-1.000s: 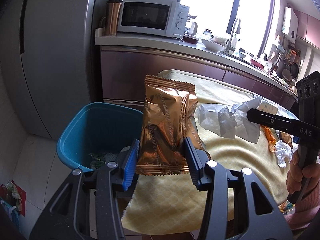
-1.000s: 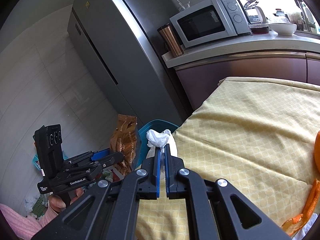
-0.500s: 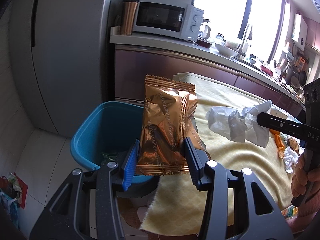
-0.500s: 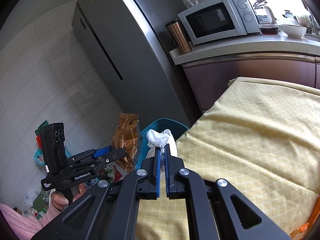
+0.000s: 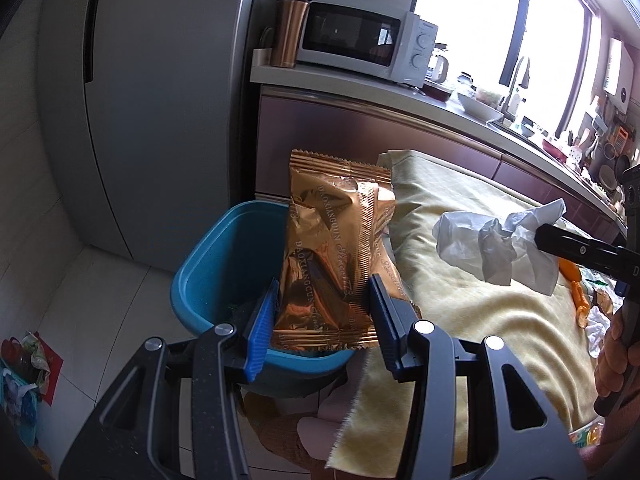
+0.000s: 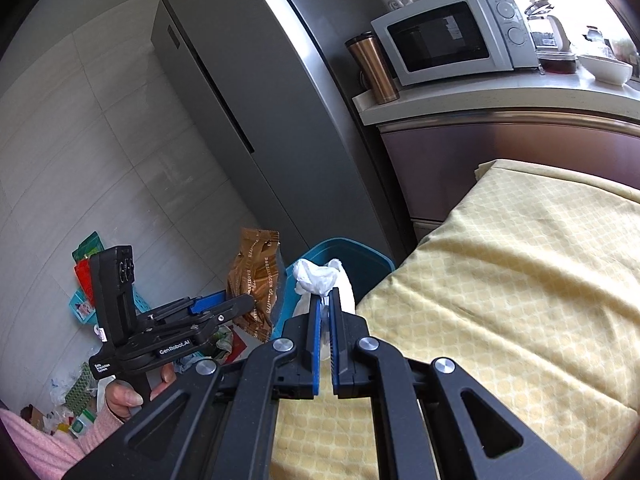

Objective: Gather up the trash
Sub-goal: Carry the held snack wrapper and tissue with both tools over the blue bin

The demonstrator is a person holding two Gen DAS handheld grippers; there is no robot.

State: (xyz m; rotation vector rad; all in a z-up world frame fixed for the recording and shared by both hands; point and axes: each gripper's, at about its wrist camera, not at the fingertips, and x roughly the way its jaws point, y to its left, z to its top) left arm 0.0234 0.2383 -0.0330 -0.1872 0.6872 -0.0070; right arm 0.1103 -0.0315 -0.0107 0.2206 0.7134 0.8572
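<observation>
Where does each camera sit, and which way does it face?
Left wrist: on the left tool, looking along its fingers at the gold snack wrapper above the blue bin; the right tool shows.
Right wrist: on the right tool, gripping crumpled tissue; the left tool and hand show.
Shared: wrapper, tissue, bin, microwave.

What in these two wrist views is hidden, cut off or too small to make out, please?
- Inside of the blue bin: left wrist view, mostly covered by the gold snack wrapper in the left gripper; contents unclear.
- Bin: right wrist view, largely behind the crumpled tissue in the right gripper.
- Orange scrap: left wrist view, partly behind the right gripper.
- Floor litter: right wrist view, too small to name.
</observation>
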